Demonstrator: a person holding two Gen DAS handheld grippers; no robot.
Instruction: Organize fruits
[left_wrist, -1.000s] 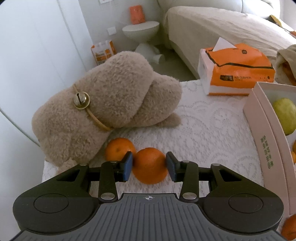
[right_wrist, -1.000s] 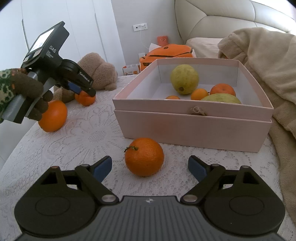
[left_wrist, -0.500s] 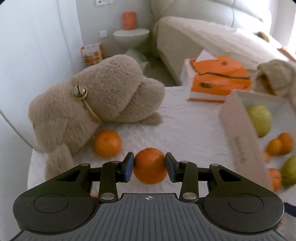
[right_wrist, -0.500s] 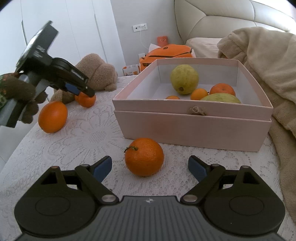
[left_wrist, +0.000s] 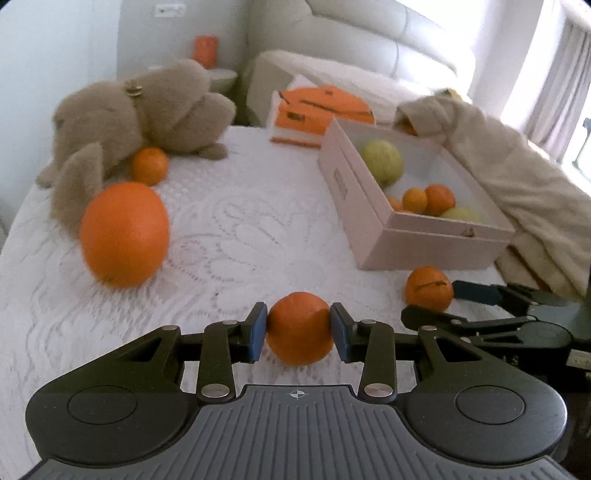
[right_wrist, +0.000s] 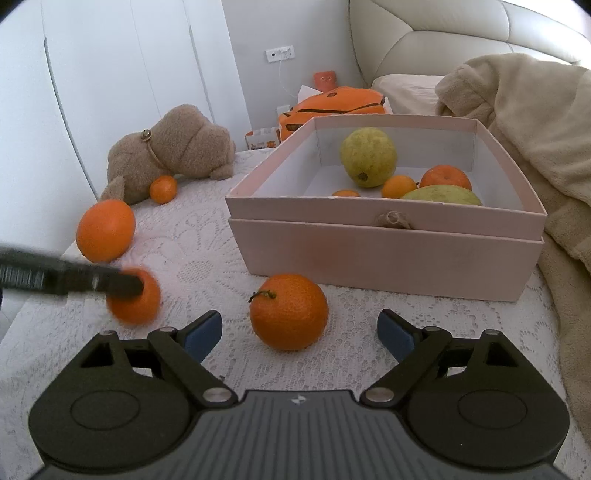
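Note:
My left gripper (left_wrist: 298, 334) is shut on a small mandarin (left_wrist: 299, 321), held just above the lace cloth. In the right wrist view that mandarin (right_wrist: 136, 306) shows blurred at the left, under a dark finger. My right gripper (right_wrist: 301, 332) is open, and a stemmed mandarin (right_wrist: 289, 312) rests on the cloth just ahead of its fingertips, untouched. The left wrist view shows this fruit (left_wrist: 428, 288) between the right gripper's fingers. The pink box (right_wrist: 384, 254) holds two green-yellow fruits and several small oranges. A large orange (left_wrist: 123, 234) and a small mandarin (left_wrist: 149, 166) lie at the left.
A brown plush toy (left_wrist: 147, 110) lies at the back left, with the small mandarin against it. An orange tissue pack (right_wrist: 332, 103) stands behind the box. A beige blanket (right_wrist: 535, 129) is heaped along the box's right side. The table's left edge runs near the large orange (right_wrist: 105, 230).
My left gripper has carried its mandarin away from the plush toy to the near part of the table, close to the right gripper, swinging toward the box. The right gripper has stayed put.

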